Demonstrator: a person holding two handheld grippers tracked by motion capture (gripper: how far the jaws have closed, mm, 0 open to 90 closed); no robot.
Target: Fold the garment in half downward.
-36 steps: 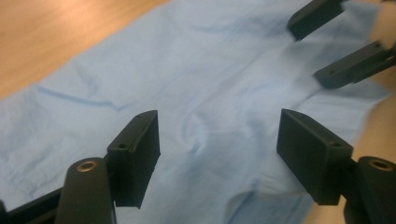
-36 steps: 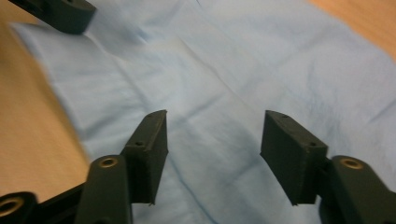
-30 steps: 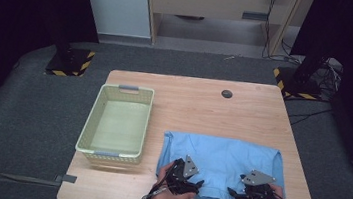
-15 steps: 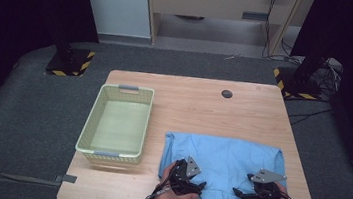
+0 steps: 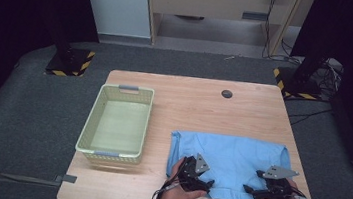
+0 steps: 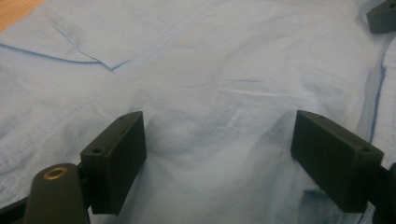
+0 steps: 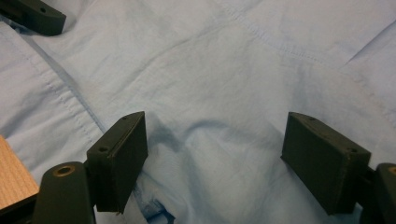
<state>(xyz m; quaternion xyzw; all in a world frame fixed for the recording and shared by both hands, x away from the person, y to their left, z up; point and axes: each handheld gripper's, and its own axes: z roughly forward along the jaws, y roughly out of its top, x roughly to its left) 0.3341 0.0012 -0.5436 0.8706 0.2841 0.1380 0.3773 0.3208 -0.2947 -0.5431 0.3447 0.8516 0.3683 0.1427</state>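
Observation:
A light blue shirt (image 5: 231, 156) lies folded flat on the near right part of the wooden table (image 5: 189, 106). My left gripper (image 5: 210, 184) rests on its near edge at the left, jaws wide open over the cloth (image 6: 219, 140). My right gripper (image 5: 247, 190) sits on the near edge at the right, also open, with the fabric (image 7: 215, 140) bunched slightly between its jaws. The two grippers point toward each other; the tip of the other gripper shows in a top corner of each gripper view.
A pale green plastic basket (image 5: 91, 130) stands empty at the left of the table. A small dark round cap (image 5: 226, 93) lies near the far edge. Black stands with striped bases are on the floor beyond the table.
Both grippers have drawn back toward the table's near edge and turned inward toward each other. The shirt's near edge has shifted a little with them.

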